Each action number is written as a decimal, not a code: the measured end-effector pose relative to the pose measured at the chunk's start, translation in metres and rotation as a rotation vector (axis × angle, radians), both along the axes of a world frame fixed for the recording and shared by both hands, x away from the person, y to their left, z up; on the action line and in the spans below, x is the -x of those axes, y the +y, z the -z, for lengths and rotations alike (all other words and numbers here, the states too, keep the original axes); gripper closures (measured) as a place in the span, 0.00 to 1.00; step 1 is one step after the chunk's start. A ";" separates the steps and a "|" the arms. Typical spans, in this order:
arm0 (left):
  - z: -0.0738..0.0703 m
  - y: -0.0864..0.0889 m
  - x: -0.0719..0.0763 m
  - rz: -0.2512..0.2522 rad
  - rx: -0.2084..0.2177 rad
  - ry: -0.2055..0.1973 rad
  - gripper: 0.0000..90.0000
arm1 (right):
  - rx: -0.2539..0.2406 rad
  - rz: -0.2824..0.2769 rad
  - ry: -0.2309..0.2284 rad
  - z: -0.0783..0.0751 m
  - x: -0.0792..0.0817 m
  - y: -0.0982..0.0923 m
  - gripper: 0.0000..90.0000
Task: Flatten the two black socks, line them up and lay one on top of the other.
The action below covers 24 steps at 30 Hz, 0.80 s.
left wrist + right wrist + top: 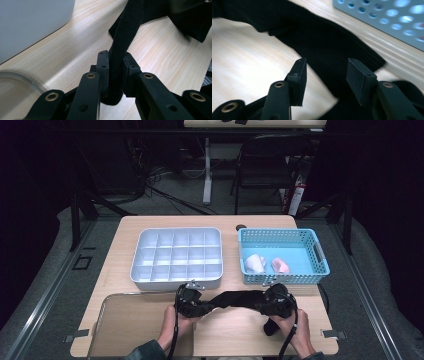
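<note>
Black sock (235,300), soft, light and limp, is stretched along the table (150,222) at 6 o'clock. One end is pinched by the left gripper (115,72); the right gripper (325,72) is parted over its ribbed cuff, the likeliest hold.

On the desk (125,232), a compartment tray (177,257) sits at the left rear and a perforated basket (282,256) just beside it at the right, with two socks (255,263) inside. Before them a long sock (235,299) lies crosswise, between the left tool (190,302) and right tool (277,301). A transparent mat (130,325) lies front left.
</note>
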<state>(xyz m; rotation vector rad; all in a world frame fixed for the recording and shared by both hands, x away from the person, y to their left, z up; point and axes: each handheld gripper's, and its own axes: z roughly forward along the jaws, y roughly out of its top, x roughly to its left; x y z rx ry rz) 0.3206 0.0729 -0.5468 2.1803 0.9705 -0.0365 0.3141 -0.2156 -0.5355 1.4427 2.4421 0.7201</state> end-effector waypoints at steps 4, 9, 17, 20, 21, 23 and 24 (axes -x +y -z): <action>-0.001 0.002 -0.001 -0.003 0.009 0.003 0.87 | 0.031 -0.022 0.026 0.015 -0.014 0.006 0.62; -0.002 0.005 -0.002 -0.003 0.015 0.011 0.90 | 0.048 -0.033 0.040 0.018 -0.011 0.005 0.80; -0.007 0.010 -0.002 0.012 0.023 0.056 0.92 | 0.081 -0.078 0.077 0.009 -0.002 -0.004 0.93; -0.004 0.008 -0.001 0.040 0.000 0.092 0.91 | 0.071 -0.116 0.083 -0.003 0.002 -0.014 0.92; -0.003 0.006 -0.001 0.044 -0.011 0.103 0.90 | 0.070 -0.116 0.069 -0.005 0.002 -0.016 0.91; 0.000 0.004 -0.002 0.049 -0.038 0.104 0.85 | 0.084 -0.111 0.078 -0.004 0.000 -0.021 0.84; 0.000 0.004 -0.002 0.045 -0.045 0.104 0.81 | 0.102 -0.105 0.075 -0.003 -0.002 -0.023 0.81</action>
